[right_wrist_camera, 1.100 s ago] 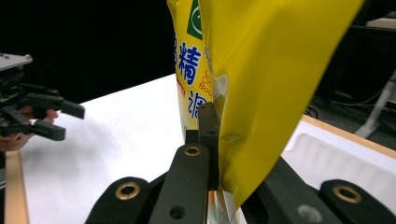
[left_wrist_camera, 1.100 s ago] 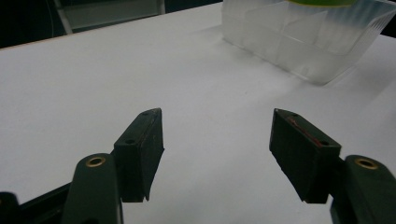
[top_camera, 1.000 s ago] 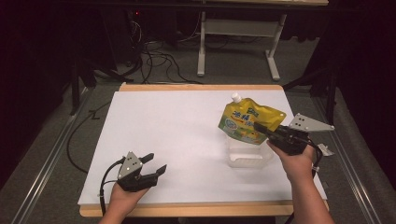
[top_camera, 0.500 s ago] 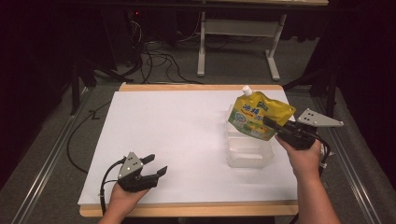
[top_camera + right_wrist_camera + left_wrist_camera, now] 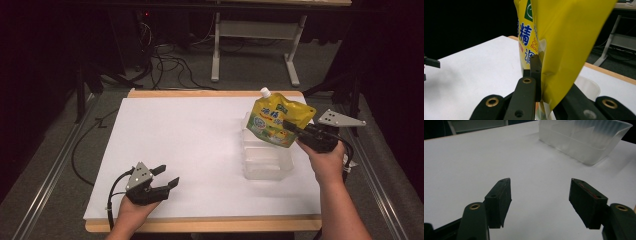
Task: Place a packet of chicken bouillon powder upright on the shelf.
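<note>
Since half a second ago: right gripper (image 5: 295, 131) has shifted slightly back toward person, carrying glossy yellow spouted pouch (image 5: 276, 121) with it; pouch still tilted, white cap up and away. Jaws pinch pouch's lower edge, crinkled film bulging over right jaw in right gripper view (image 5: 564, 47). Pouch held in air just above clear ribbed plastic tub (image 5: 266, 159), not touching. Left gripper (image 5: 161, 177) unmoved low on smooth white tabletop (image 5: 190, 145), jaws spread wide, nothing between; tub (image 5: 584, 141) lies ahead of right jaw, well apart.

Wide claw (image 5: 540, 205) (translucent tub (image 5: 584, 140) beyond)
</note>
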### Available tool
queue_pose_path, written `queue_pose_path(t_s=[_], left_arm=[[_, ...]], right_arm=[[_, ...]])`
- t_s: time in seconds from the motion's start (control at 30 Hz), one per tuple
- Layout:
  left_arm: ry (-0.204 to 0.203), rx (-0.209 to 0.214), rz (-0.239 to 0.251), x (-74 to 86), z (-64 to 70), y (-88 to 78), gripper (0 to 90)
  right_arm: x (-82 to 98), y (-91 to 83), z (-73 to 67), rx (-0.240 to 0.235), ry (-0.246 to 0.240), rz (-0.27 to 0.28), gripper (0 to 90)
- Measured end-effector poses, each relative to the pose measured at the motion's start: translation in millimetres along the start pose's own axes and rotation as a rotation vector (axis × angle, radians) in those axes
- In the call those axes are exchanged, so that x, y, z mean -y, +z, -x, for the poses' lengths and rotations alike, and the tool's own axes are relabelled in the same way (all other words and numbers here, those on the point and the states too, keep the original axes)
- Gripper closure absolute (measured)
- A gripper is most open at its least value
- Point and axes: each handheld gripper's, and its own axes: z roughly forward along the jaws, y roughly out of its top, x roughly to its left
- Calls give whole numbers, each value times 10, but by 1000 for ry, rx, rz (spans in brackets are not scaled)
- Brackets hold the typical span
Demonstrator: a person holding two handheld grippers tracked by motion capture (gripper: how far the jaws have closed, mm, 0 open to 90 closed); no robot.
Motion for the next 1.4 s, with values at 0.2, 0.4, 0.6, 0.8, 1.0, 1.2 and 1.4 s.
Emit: queue_pose_path(t_s=[0.2, 0.4, 0.6, 0.8, 1.0, 1.2, 1.4], left_arm=[[2, 0, -8, 3, -7, 1, 348], [0, 0, -9, 4, -5, -1, 348], [-10, 3, -4, -1, 1, -5, 347], [-8, 4, -7, 0, 0, -12, 347], [-7, 5, -12, 9, -4, -4, 347], [-2, 9, -17, 18, 6, 0, 347], [-1, 10, -21, 20, 11, -5, 346]], right_arm=[[-24, 62, 20, -6, -12, -15, 900], [-18, 123, 44, -5, -10, -35, 900], [-11, 168, 80, 1, -14, -42, 900], [3, 250, 105, -7, -17, -62, 900], [68, 296, 104, -8, -8, -80, 900], [78, 323, 70, -1, -12, -105, 900], [95, 376, 55, 22, -6, -123, 900]])
